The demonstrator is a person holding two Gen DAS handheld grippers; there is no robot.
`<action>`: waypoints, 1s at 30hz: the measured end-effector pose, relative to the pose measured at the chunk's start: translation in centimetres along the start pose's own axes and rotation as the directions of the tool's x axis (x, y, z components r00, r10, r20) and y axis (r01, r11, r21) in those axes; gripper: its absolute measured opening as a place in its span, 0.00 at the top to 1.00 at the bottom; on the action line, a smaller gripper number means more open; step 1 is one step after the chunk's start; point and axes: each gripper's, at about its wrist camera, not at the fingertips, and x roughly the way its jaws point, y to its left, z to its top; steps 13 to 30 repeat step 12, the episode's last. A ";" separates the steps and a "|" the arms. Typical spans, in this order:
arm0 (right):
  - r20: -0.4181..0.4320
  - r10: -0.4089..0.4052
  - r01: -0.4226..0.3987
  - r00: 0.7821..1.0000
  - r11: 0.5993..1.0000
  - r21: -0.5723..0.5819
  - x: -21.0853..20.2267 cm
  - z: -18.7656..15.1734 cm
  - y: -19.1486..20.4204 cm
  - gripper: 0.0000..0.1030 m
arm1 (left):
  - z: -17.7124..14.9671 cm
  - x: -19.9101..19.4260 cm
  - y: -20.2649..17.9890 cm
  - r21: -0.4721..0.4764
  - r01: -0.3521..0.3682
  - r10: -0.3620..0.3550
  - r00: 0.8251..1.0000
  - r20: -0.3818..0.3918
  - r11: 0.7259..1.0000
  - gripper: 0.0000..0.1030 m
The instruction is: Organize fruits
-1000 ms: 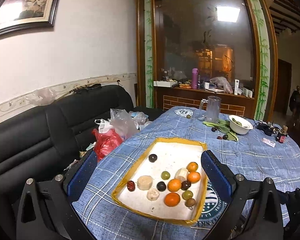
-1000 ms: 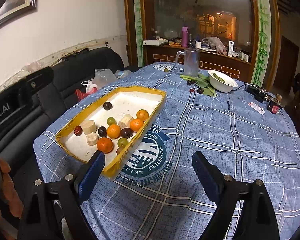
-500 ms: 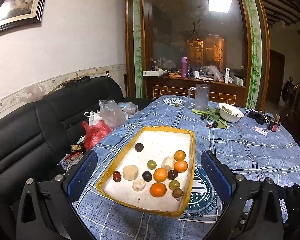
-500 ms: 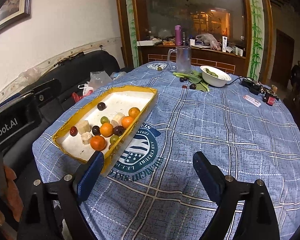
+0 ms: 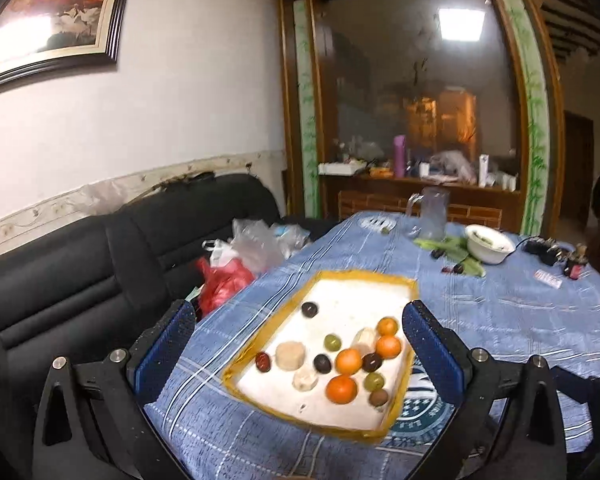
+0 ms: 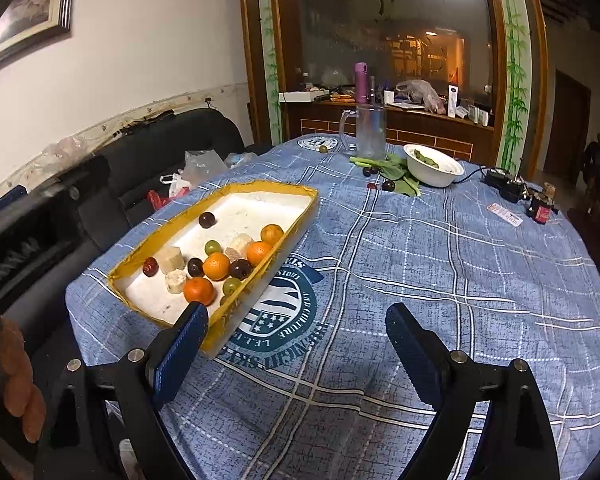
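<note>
A white tray with a yellow rim lies on the blue checked tablecloth. It holds several oranges, green grapes, dark plums, a red date and banana pieces. My left gripper is open and empty, above the tray's near end. My right gripper is open and empty, over the cloth's printed emblem, right of the tray.
At the table's far side stand a glass jug, a white bowl on green leaves, loose dark fruits and a power strip. A black sofa with plastic bags is on the left.
Both grippers have shifted a little, so the tray sits slightly differently in each view. Both stay open and empty. The fruits have not moved.
</note>
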 end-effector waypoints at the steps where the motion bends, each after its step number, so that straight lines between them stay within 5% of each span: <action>1: -0.002 -0.001 0.001 1.000 1.000 -0.006 0.1 0.0 0.1 0.10 | 0.0 0.2 0.1 -0.005 -0.003 0.003 1.000 -0.009 1.000 0.00; 9: -0.036 0.018 -0.021 0.999 0.997 -0.072 1.9 0.5 1.9 0.09 | -0.2 2.2 1.2 -0.039 -0.025 0.021 0.994 -0.105 0.999 0.00; 12: -0.057 0.046 -0.052 0.997 0.994 -0.098 2.6 0.8 2.7 0.09 | -0.5 3.6 1.2 -0.065 0.020 -0.032 0.981 -0.191 0.998 0.00; 30: -0.057 0.046 -0.052 0.997 0.994 -0.098 2.6 0.8 2.7 0.09 | -0.5 3.6 1.2 -0.065 0.020 -0.032 0.981 -0.191 0.998 0.00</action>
